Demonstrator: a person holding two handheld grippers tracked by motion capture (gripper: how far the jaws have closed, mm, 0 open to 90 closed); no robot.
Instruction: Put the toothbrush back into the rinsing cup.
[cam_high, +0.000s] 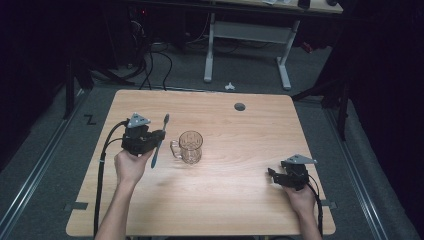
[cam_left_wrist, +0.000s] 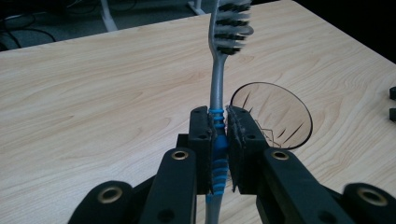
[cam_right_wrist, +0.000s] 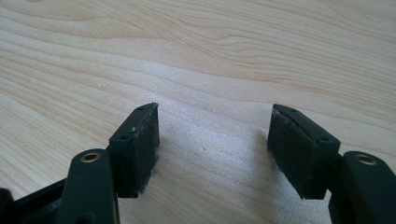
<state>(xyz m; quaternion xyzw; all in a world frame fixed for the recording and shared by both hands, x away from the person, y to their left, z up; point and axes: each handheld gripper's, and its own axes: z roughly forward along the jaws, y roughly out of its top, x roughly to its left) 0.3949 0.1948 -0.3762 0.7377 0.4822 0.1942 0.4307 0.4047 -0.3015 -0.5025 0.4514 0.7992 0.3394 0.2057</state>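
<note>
Currently, status by item:
Left gripper (cam_left_wrist: 218, 154): jaws clamped on the toothbrush (cam_left_wrist: 219, 84) at its blue ribbed grip
Toothbrush: held off the table (cam_high: 250, 210), bristle end pointing away from the person, just left of the mug (cam_high: 190, 146)
Mug: upright, near table centre
Right gripper (cam_right_wrist: 212, 140): jaws apart, nothing between them, low over bare wood at the table's right

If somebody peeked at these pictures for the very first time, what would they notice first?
Probably the toothbrush, pinched by its blue grip in the left gripper with the bristles pointing up. Just to its right on the wooden table stands a clear glass mug. Over near the table's right edge, the right gripper has its jaws apart with nothing between them.
</note>
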